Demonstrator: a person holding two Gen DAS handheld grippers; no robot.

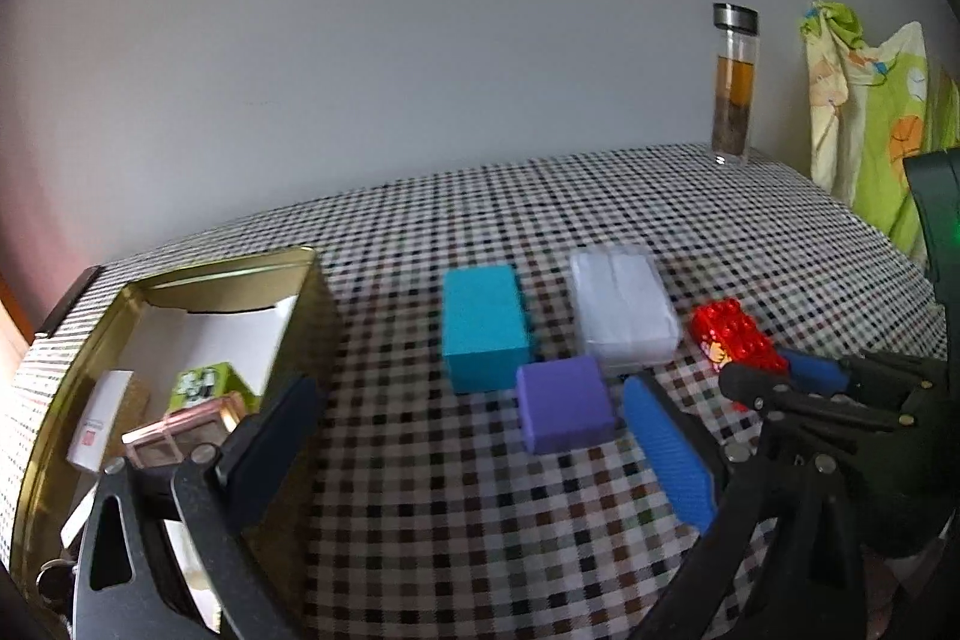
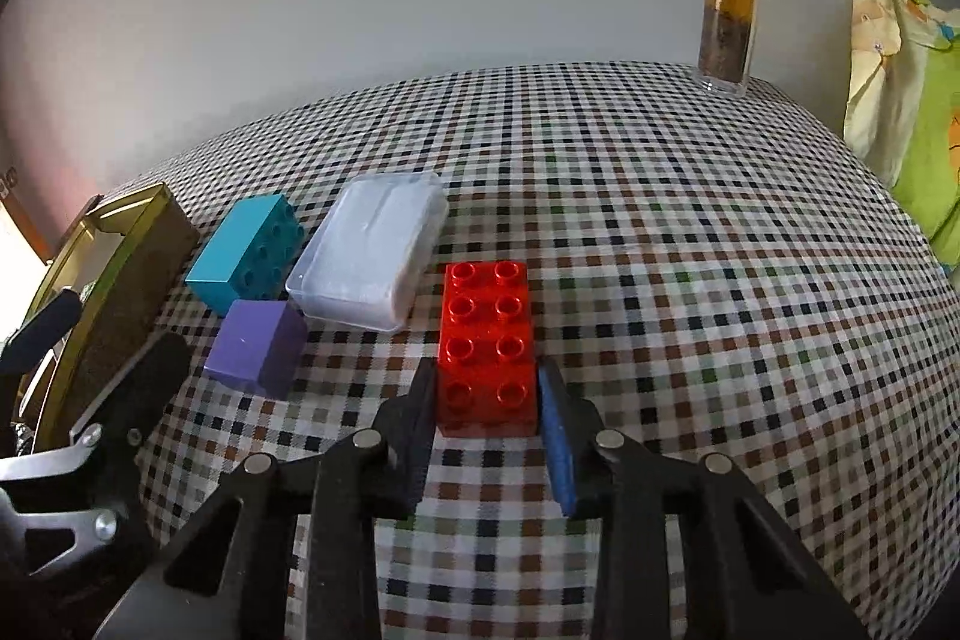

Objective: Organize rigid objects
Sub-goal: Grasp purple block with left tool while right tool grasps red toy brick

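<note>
1. Between the pads of the right gripper [image 2: 486,394] sits the red brick [image 2: 487,340], its long axis running straight ahead from the tool; both pads press its near end, so it is gripped on the checked cloth [image 2: 660,280].
2. Far off to that tool's left stands the gold tin [image 2: 120,244], the likely destination; nearer it, the left gripper [image 1: 474,436] is spread wide, holding nothing.

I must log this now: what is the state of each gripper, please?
Left gripper: open, holding nothing.
Right gripper: closed on the red building brick.
</note>
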